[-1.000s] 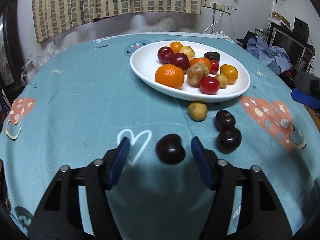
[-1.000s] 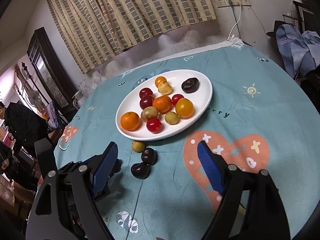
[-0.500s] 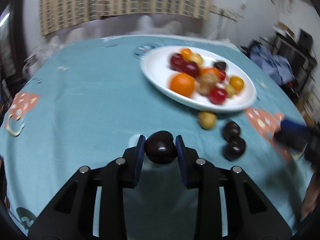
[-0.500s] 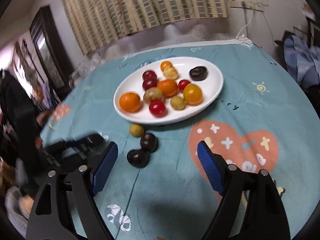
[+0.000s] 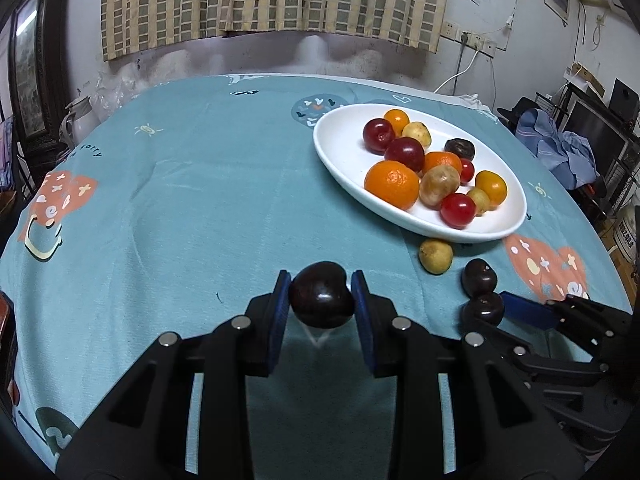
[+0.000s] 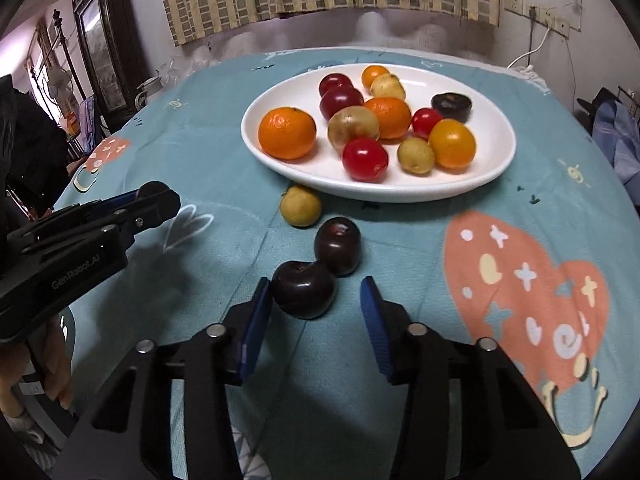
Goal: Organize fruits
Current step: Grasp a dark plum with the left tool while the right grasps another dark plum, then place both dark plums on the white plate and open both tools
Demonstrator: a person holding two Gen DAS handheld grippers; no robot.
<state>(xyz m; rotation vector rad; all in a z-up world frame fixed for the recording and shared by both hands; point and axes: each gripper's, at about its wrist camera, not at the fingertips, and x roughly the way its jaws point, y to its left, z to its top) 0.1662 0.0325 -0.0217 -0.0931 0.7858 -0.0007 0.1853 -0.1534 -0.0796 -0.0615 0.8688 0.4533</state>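
My left gripper (image 5: 320, 300) is shut on a dark plum (image 5: 321, 294) and holds it above the teal cloth. A white oval plate (image 5: 344, 152) at the right holds several oranges, red, yellow and dark fruits. On the cloth before it lie a yellow fruit (image 5: 435, 255) and two dark plums (image 5: 479, 278). In the right wrist view my right gripper (image 6: 314, 300) is open around the nearer dark plum (image 6: 304, 289), left pad close against it. The second plum (image 6: 337, 245) and yellow fruit (image 6: 300, 205) lie behind, then the plate (image 6: 492, 168).
The round table carries a teal patterned cloth (image 5: 180, 200). The left gripper shows at the left in the right wrist view (image 6: 156, 196). A curtain and wall stand behind; clothes and furniture crowd the right side.
My left gripper has shut on the dark plum and lifted it. My right gripper has come down and forward to straddle the nearer plum on the cloth.
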